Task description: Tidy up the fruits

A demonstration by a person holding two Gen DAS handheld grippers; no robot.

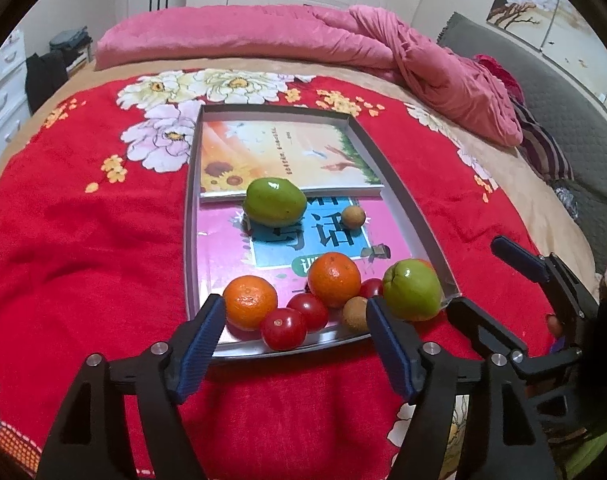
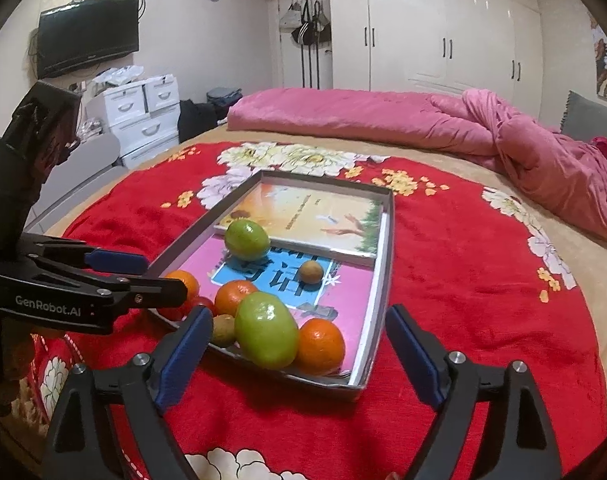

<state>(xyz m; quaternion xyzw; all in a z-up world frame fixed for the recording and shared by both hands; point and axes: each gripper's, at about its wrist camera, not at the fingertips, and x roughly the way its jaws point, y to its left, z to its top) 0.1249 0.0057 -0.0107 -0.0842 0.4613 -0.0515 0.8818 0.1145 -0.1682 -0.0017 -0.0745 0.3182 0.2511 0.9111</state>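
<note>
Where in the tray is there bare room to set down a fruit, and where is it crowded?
Free: the sunflower book at the tray's far end, and the pink book's left side beside the far green fruit. Crowded: the near edge, where oranges, tomatoes, longans and the near green fruit cluster.

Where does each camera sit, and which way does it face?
Left wrist: on the left claw, open, facing the tray's near edge; the right claw shows at the right.
Right wrist: on the right claw, open, facing the tray's near corner; the left claw shows at the left.
Shared: tray, fruits, red blanket.
</note>
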